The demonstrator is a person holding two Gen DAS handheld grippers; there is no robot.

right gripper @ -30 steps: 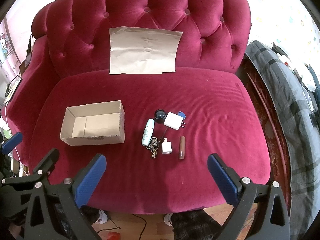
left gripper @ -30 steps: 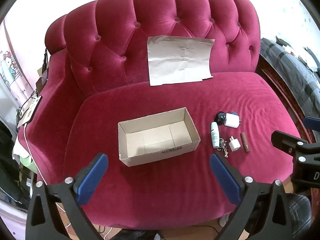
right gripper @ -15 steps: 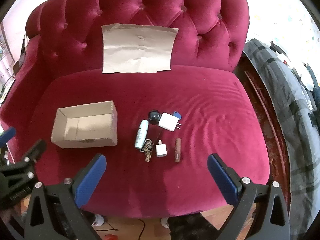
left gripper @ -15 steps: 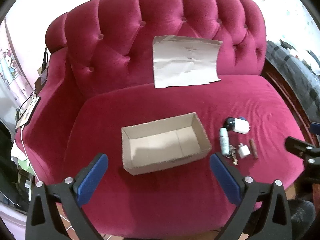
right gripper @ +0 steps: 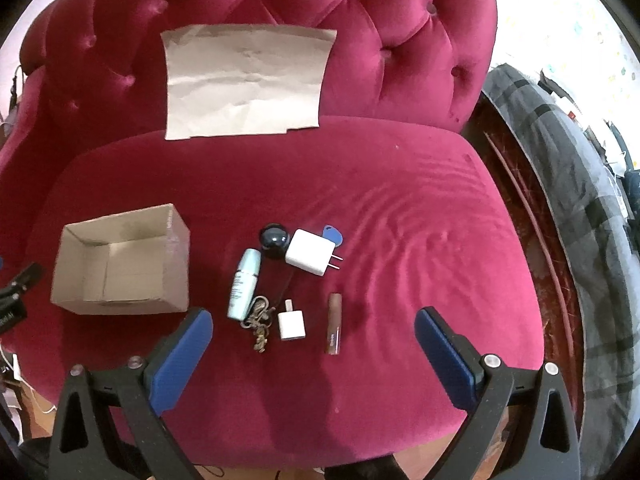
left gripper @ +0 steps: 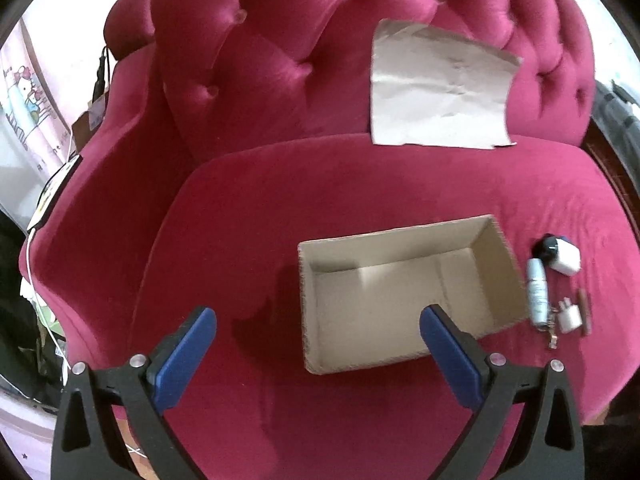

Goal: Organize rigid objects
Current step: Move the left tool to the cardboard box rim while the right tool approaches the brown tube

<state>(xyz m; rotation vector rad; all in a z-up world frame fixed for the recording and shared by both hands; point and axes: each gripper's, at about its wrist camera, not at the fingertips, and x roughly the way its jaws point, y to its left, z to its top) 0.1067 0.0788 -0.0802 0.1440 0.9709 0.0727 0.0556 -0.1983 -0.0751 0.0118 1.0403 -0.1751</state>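
An empty open cardboard box [left gripper: 404,300] [right gripper: 120,264] sits on the red sofa seat. Right of it lie a pale bottle [right gripper: 244,284] [left gripper: 537,292], a dark round object [right gripper: 273,240], a large white charger [right gripper: 311,258] [left gripper: 565,261], a blue key fob [right gripper: 332,235], a bunch of keys [right gripper: 258,322], a small white plug [right gripper: 291,322] [left gripper: 569,316] and a brown tube [right gripper: 334,329]. My left gripper [left gripper: 316,348] is open and empty, above the box's near left corner. My right gripper [right gripper: 312,344] is open and empty, just in front of the small objects.
A brown paper sheet [right gripper: 246,82] leans on the tufted sofa back [right gripper: 360,20]. A grey plaid blanket [right gripper: 580,220] lies right of the sofa. Cables and clutter [left gripper: 44,208] are left of the armrest. My left gripper's tip [right gripper: 16,292] shows at the right view's left edge.
Both grippers have moved forward and down toward the seat. The left one has shifted left over the box, and the right one has closed in on the small objects. Nothing was picked up.
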